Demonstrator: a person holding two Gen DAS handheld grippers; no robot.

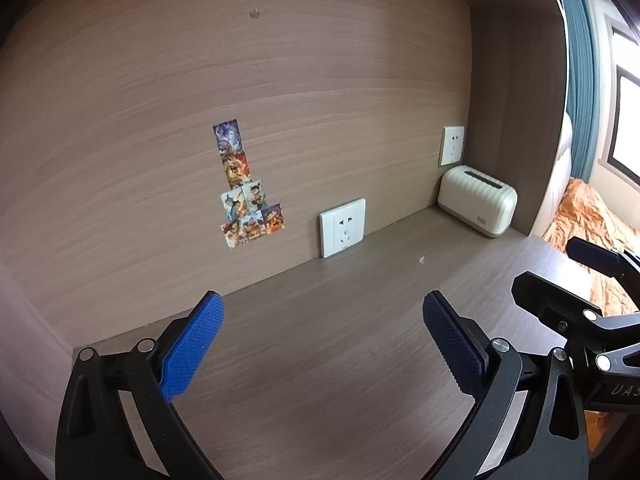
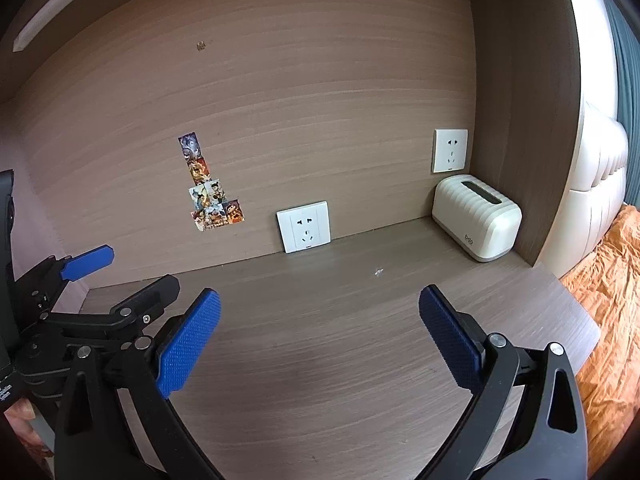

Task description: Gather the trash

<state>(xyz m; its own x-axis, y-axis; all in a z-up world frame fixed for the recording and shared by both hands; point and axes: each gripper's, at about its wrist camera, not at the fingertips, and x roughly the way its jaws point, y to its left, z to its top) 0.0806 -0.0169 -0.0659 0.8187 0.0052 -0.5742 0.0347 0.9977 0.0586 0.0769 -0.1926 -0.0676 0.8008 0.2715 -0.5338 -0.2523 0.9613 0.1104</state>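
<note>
I've got L gripper (image 1: 322, 340) & R gripper (image 2: 320, 336) both spread wide, nothing held. Tiny scrap (image 2: 378, 271) lies on desk (image 2: 320, 360) near tissue box (image 2: 476, 220).

Ahead of my left tool (image 1: 322, 312) the table (image 1: 320, 360) lies open to the back panel (image 1: 280, 100). A cream box (image 1: 478, 205) fills the right corner against the side panel (image 1: 516, 120).

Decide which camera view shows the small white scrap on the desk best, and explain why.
The right wrist view: the scrap lies nearer the picture's middle and its crumpled shape shows. In the left wrist view it is a fainter, smaller speck, further off to the right.
</note>
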